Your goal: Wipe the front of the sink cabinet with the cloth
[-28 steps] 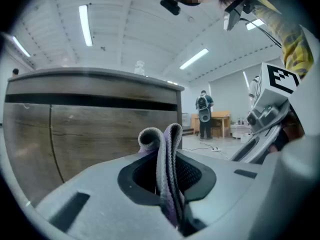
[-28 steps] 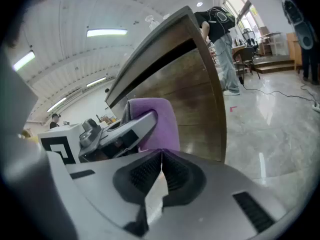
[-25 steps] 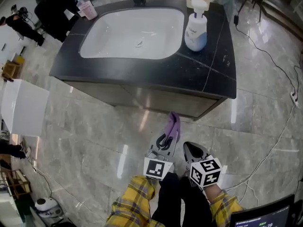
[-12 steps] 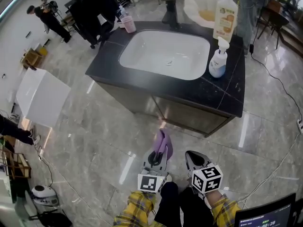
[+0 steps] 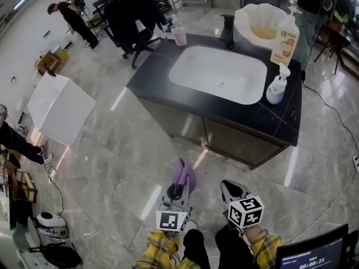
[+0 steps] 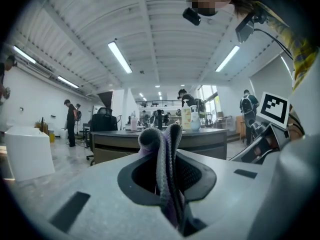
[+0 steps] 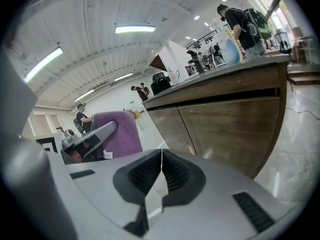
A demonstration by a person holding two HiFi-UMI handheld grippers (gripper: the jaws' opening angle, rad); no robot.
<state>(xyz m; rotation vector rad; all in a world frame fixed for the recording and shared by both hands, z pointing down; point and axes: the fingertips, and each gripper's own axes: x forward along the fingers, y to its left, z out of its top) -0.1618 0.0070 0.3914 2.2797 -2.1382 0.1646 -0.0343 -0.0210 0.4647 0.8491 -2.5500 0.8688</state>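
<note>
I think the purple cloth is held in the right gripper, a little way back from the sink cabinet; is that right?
Not quite: the left gripper holds the purple cloth, pinched between its fingers, as the left gripper view shows. The right gripper is shut on nothing. The rest stands: the cloth is a little way back from the sink cabinet, not touching it.

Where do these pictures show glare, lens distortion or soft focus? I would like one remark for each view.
Head view: bright glare streaks on the polished floor near the sink cabinet. Left gripper view: fisheye bending, dark corners, and the close cloth looks slightly soft. Right gripper view: the same dark corners and bending.
</note>
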